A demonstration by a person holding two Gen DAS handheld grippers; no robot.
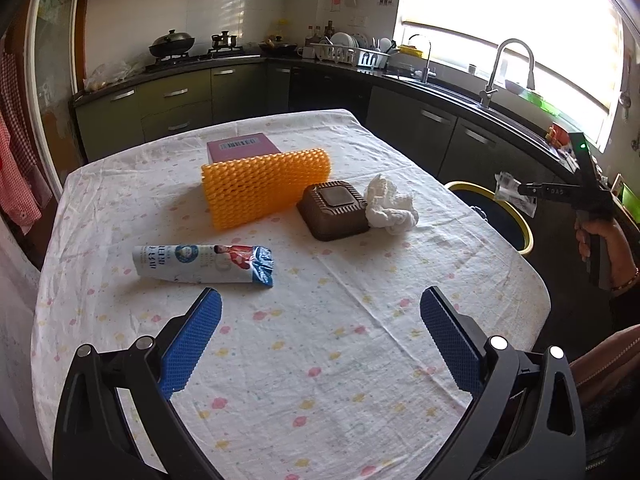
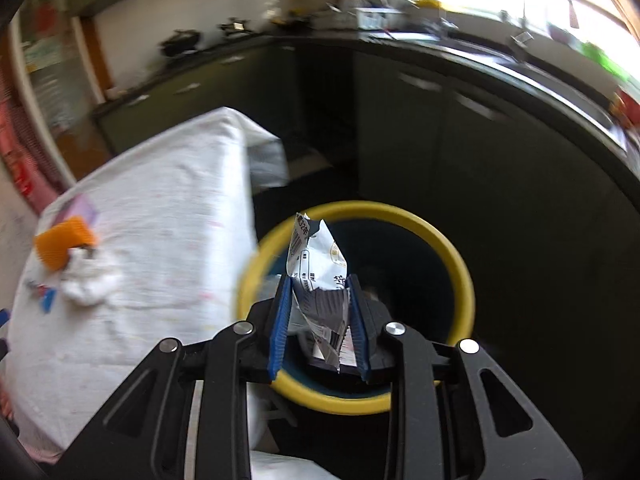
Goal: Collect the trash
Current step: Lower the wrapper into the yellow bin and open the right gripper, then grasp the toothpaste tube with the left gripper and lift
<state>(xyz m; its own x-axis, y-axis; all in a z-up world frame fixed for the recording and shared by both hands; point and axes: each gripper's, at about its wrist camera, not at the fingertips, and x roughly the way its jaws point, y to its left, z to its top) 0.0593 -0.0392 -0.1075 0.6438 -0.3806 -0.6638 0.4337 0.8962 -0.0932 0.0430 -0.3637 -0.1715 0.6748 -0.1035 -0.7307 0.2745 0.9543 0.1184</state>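
Observation:
My right gripper [image 2: 319,284] is shut on a crumpled white printed wrapper [image 2: 318,264] and hangs over the mouth of a yellow-rimmed dark bin [image 2: 452,264] beside the table. The left wrist view shows that gripper [image 1: 516,190] with the wrapper [image 1: 505,184] above the bin [image 1: 524,236]. My left gripper [image 1: 320,300] stands open above the tablecloth, nothing between its blue pads. Ahead of it lie a blue-white snack wrapper [image 1: 204,263], an orange mesh sheet [image 1: 264,188], a brown square tray [image 1: 334,210] and a crumpled white tissue [image 1: 390,204].
A pink box with a barcode [image 1: 242,146] lies behind the orange mesh. The table [image 1: 320,380] wears a white flowered cloth. Dark cabinets, a counter with a sink and tap [image 1: 512,68] run along the back and right. A person's hand [image 1: 600,236] grips the right tool.

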